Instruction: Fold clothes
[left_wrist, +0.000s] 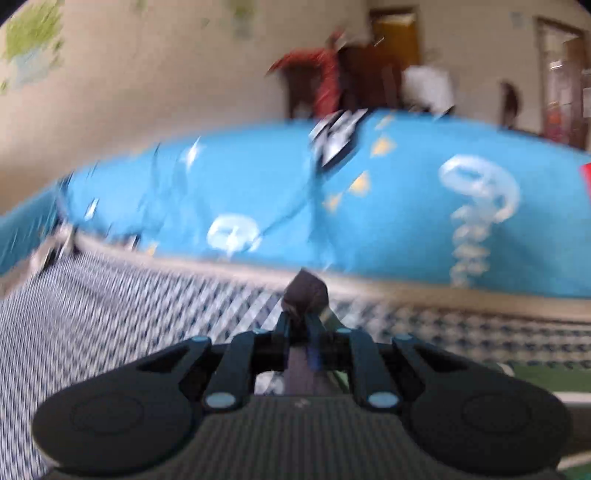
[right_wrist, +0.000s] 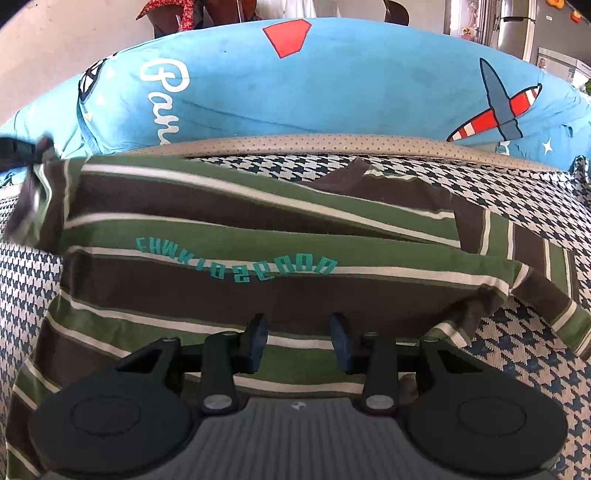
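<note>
The left gripper (left_wrist: 301, 325) is clamped on a corner of the striped shirt (right_wrist: 258, 258) to fold it, while the right gripper (right_wrist: 299, 341), jaws apart, hovers just above the shirt's near hem.

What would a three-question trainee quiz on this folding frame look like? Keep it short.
1. True or false: the right gripper has its jaws clamped on the striped shirt.
2. What is pinched in the left gripper?
A. a brown bit of the shirt's fabric
B. the blue quilt
C. nothing
3. Fill in: the shirt lies on a ____-patterned mat, in front of the blue quilt.

Key
1. False: the jaws stand apart above the shirt, with nothing between the pads.
2. A: brown cloth pokes out from the shut fingertips.
3. Houndstooth.
</note>
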